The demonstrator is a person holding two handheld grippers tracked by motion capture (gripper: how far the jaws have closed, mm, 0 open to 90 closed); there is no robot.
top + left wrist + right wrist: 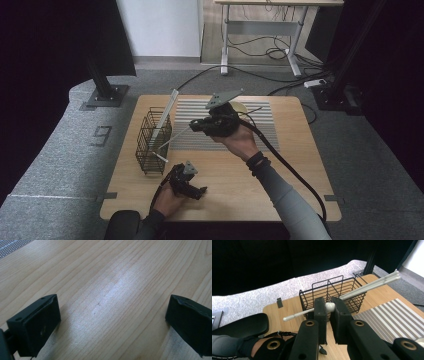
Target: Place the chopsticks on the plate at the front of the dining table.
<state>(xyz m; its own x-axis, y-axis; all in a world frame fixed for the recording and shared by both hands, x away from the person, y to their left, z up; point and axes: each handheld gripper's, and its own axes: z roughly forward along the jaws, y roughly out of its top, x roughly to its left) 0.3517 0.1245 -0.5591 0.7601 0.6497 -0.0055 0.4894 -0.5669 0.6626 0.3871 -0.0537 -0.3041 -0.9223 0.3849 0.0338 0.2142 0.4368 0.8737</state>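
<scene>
right tongs: closed on a white chopstick, gripped at its thick end; seen held above the tabletop, just beside the wire basket, on the striped-mat side of it.
held chopstick: thin end is pointed toward the basket; in the high view it is slanted down to the basket's near corner. Whether the tip touches the wire cannot be told.
left tongs: open, jaws set wide apart, nothing between them; bare wood is seen in the gap. Rested low on the tabletop, near the basket's front corner, well apart from the right tongs.
wire basket: black, with dividers, stood upright near the tabletop's left edge.
other chopsticks: a white pair is leaned in the basket, tops projected well above its rim, tilted away from the person.
loose stick: a short white piece is seen at the basket's near corner; inside or outside the wire cannot be told.
striped mat: laid flat beyond the basket, partly covered by the right hand.
</scene>
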